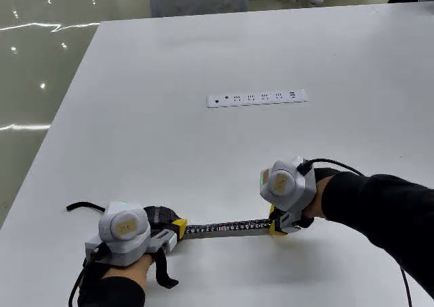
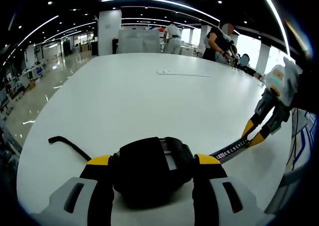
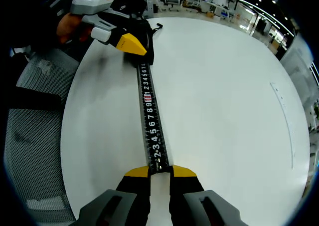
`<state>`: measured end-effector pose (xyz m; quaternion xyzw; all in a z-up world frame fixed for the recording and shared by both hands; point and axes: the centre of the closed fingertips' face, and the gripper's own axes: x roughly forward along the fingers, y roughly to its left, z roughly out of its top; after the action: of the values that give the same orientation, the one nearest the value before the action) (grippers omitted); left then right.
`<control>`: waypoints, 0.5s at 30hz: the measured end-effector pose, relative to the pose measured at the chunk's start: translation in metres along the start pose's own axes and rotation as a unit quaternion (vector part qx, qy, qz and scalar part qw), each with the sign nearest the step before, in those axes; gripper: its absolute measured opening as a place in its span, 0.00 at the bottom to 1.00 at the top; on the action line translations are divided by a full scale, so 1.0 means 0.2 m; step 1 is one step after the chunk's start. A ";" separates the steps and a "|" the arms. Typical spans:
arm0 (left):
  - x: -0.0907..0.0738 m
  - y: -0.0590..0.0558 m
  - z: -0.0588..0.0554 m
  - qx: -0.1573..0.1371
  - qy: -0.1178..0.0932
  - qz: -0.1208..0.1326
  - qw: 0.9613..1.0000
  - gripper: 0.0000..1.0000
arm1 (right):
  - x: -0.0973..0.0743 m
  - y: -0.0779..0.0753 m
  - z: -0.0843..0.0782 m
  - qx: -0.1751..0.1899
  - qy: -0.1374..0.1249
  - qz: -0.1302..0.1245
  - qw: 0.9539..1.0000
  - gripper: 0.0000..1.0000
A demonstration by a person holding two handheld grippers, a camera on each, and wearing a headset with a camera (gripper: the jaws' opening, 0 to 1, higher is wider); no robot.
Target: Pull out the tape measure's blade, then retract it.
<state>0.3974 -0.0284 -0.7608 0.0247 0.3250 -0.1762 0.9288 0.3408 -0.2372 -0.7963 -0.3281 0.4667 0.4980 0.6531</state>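
Note:
The black tape measure case (image 2: 152, 163) sits clamped between the yellow-tipped jaws of my left gripper (image 2: 153, 160), low on the white table near its front left (image 1: 161, 219). Its dark blade (image 3: 151, 117) with white numbers runs out flat over the table to my right gripper (image 3: 160, 171), which is shut on the blade's end. In the head view the blade (image 1: 227, 227) spans between the left gripper (image 1: 169, 230) and the right gripper (image 1: 277, 227). A black wrist strap (image 1: 85, 205) trails left from the case.
The white table (image 1: 203, 144) stretches far ahead. A white power strip (image 1: 257, 97) lies flat past the middle. A grey mesh chair (image 3: 35, 151) stands by the table's near edge. People stand at the far end of the room (image 2: 219, 39).

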 end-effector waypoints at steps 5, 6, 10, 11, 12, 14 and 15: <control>0.00 0.00 0.00 0.000 0.001 -0.001 1.000 0.58 | 0.01 0.00 0.01 -0.007 0.004 0.002 1.000 0.10; 0.00 0.00 0.00 0.000 0.000 -0.001 1.000 0.58 | 0.01 0.00 0.01 -0.009 0.006 0.002 1.000 0.10; 0.00 0.00 0.00 0.000 0.001 -0.001 1.000 0.58 | 0.01 0.00 0.02 -0.014 0.006 0.001 1.000 0.10; 0.00 0.00 0.00 0.000 0.001 -0.001 1.000 0.58 | 0.01 0.00 0.03 -0.015 0.006 0.001 1.000 0.10; 0.00 0.00 0.00 0.000 0.001 -0.001 1.000 0.58 | 0.02 0.00 0.03 -0.016 0.006 0.001 1.000 0.10; 0.00 0.00 0.00 0.000 0.001 0.000 1.000 0.58 | 0.02 0.00 0.03 -0.019 0.004 0.001 1.000 0.10; 0.00 0.00 0.00 0.000 0.001 0.000 1.000 0.58 | 0.02 0.01 0.03 -0.032 0.005 0.001 0.999 0.10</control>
<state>0.3973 -0.0288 -0.7605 0.0249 0.3256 -0.1764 0.9286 0.3419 -0.2295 -0.7973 -0.3507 0.4546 0.5114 0.6394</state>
